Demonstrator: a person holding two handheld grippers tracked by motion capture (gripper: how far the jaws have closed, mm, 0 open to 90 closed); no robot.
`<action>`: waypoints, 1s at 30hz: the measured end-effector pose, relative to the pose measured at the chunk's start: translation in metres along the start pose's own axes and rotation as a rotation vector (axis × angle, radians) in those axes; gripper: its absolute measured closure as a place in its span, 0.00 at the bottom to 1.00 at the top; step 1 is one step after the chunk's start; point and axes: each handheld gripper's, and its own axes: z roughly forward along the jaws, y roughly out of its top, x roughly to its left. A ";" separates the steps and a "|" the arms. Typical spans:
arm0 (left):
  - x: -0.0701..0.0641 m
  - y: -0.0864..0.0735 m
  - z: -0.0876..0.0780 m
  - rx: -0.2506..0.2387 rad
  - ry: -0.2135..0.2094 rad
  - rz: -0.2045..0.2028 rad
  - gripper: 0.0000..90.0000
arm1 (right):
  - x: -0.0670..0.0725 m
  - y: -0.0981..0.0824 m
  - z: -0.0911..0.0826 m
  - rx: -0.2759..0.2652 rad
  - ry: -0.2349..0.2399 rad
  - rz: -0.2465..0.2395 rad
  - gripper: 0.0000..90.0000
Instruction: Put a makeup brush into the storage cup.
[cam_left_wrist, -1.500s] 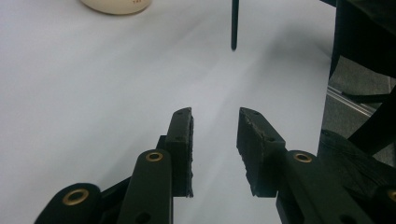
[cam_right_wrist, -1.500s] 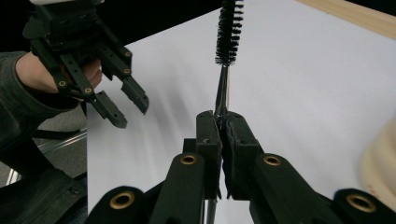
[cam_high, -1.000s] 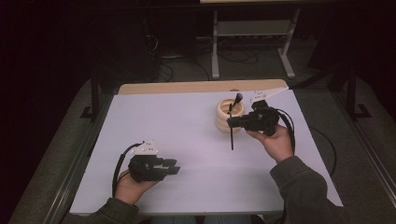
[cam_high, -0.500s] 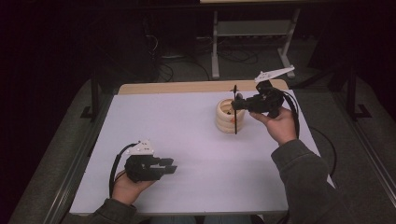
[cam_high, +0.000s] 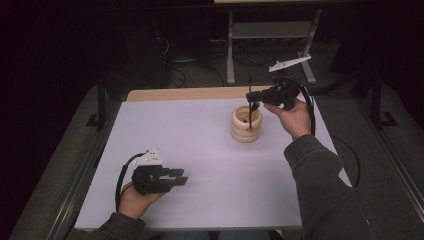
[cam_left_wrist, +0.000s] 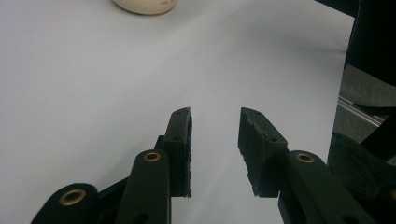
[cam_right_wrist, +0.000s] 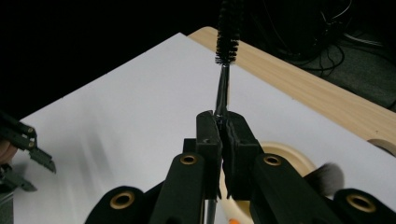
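The left gripper (cam_high: 181, 178) rests with its jaws apart and empty, well apart from the wooden holder (cam_high: 247, 123). The right gripper (cam_high: 253, 98) grasps the thin brush (cam_right_wrist: 222, 88) upright just above the holder. To do this step well, I think the brush should stay vertical and go slowly into the opening, beside the fluffy brush (cam_right_wrist: 328, 178).

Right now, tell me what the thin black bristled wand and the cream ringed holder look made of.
Thin black bristled wand: dark slim stem, probably plastic or metal, with fuzzy fibre bristles. Cream ringed holder: smooth matte cream surface, ribbed sides, likely ceramic or wood; hard to tell.
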 end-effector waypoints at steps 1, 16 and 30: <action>0.000 0.000 0.000 -0.001 0.001 0.001 0.72 | -0.002 0.002 0.000 -0.004 -0.003 -0.005 0.94; 0.002 0.000 -0.002 -0.009 0.003 0.002 0.71 | -0.020 0.022 0.007 -0.043 -0.066 0.040 0.94; 0.003 -0.001 -0.003 -0.005 0.011 0.004 0.69 | -0.035 0.013 0.016 -0.037 -0.114 0.086 0.94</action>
